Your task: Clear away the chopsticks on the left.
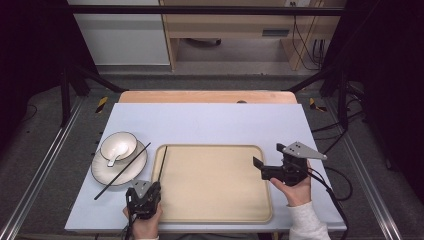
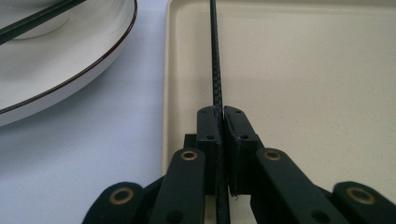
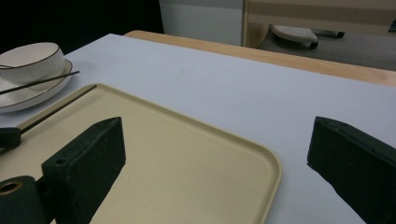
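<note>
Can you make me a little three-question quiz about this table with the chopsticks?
1. True or false: the left hand-held gripper is shut on a chopstick.
2. Where does the other chopstick lie? A) across the plate, B) in the middle of the tray, C) on the floor.
3. Fill in: the white spoon rests in the ____.

Key:
1. True; its jaws pinch the chopstick, which lies along the tray's left rim.
2. A.
3. Bowl, which sits on the plate. The right hand-held gripper is open over the tray's right side, holding nothing.
</note>
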Tool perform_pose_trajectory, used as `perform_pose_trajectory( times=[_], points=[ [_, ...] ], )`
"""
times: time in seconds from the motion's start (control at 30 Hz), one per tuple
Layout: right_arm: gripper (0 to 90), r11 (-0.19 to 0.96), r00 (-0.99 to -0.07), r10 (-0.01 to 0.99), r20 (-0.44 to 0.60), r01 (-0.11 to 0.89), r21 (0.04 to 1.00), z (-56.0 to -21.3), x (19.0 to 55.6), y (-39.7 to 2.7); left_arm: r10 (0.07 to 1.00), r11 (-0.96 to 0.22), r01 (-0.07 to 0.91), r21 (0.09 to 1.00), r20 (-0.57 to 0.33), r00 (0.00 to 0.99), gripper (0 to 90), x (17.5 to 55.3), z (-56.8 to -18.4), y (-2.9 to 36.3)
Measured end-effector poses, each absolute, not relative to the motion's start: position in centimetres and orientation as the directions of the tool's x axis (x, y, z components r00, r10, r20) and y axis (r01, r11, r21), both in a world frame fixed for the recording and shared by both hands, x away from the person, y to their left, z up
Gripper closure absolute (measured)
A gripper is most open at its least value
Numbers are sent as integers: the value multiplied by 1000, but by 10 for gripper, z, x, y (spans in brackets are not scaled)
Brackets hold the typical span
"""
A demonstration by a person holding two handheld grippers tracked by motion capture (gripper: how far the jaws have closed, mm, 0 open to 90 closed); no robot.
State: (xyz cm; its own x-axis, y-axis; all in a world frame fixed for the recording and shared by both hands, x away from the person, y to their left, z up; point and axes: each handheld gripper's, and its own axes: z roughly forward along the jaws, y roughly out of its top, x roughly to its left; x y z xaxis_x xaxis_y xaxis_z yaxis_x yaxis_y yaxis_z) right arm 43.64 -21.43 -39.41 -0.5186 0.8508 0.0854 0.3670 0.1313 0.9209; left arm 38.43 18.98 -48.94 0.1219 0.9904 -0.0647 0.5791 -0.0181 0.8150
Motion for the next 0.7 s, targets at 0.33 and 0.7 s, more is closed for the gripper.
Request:
perform_pose_trajectory(
  times=[0.33, 0.7],
  points=[
    [44, 129, -517, 852, 86, 366, 922, -393, 436, -215, 985, -29, 559, 828, -70, 155, 797, 382, -483, 191],
    [43, 117, -512, 854, 91, 360, 926, -391, 435, -217, 955, -56, 479, 876, -93, 281, 654, 390, -441, 203]
  ],
)
